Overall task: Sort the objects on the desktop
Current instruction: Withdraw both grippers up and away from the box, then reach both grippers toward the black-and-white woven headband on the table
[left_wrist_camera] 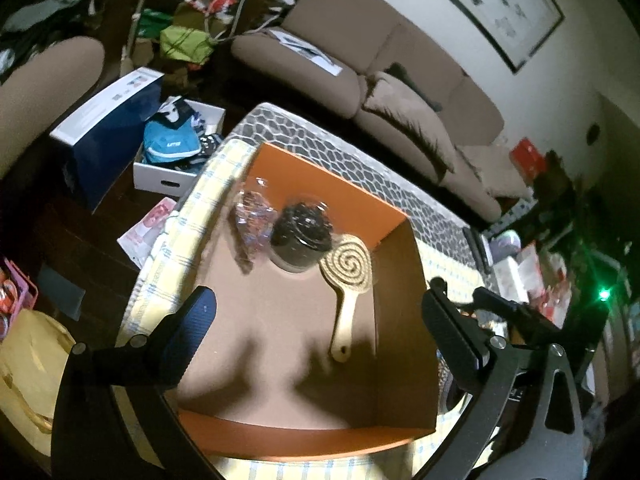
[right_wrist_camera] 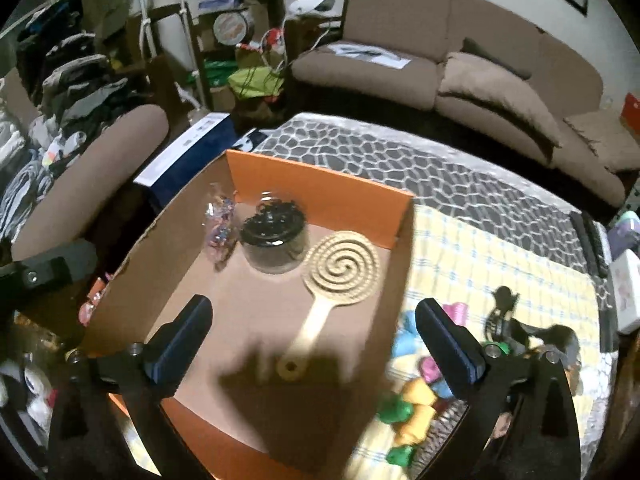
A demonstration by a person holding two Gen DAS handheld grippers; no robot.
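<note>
both grippers, left (left_wrist_camera: 320,316) and right (right_wrist_camera: 314,320), stood wide open, fingers empty. hairbrush (right_wrist_camera: 340,268) lay in orange box (right_wrist_camera: 320,184) ahead. curlers (right_wrist_camera: 416,400) under right fingers; careless closing might scatter them.

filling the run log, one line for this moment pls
left gripper open, empty | right gripper open, empty | orange box: hairbrush, jar
</note>
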